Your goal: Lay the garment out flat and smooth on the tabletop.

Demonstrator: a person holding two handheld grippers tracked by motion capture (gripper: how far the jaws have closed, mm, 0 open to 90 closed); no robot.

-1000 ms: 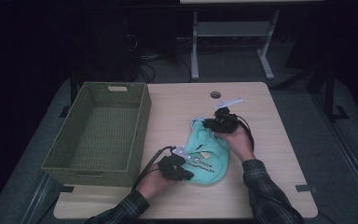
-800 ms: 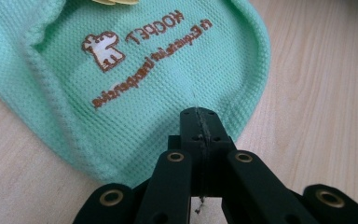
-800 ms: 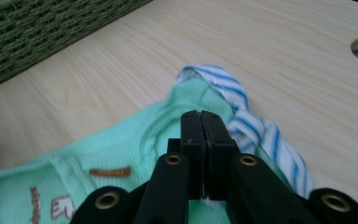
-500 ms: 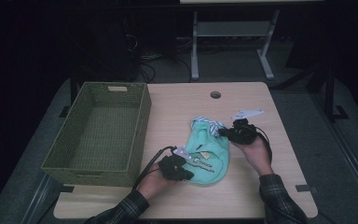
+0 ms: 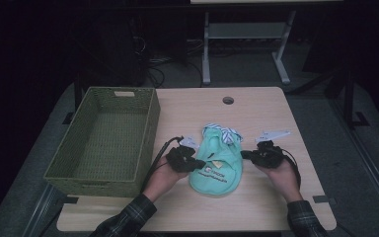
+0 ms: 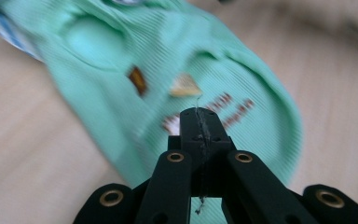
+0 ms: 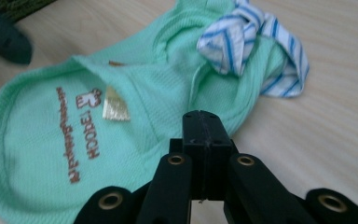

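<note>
Here, a small mint-green garment (image 5: pixel 217 165) lies flat on the wooden tabletop (image 5: pixel 266 106), between the two hands and to the right of a woven green basket (image 5: pixel 106 138). The garment carries a brown printed text and a little gold tag, and a white piece with blue stripes (image 5: pixel 223 132) sits at its far end.

The left gripper (image 5: pixel 200 162) is at the left edge of the garment. In the left gripper view its jaws are pressed together, tip against tip, above the green fabric; a thin thread shows at the seam between them, but I cannot tell if any cloth is pinched.

The right gripper (image 5: pixel 244 154) is at the right edge of the garment. Its jaws have just been closing and now stand fully together. In the right gripper view nothing is between them, and their tip lies just beside the garment's edge, near the striped piece (image 7: pixel 254 49).
</note>
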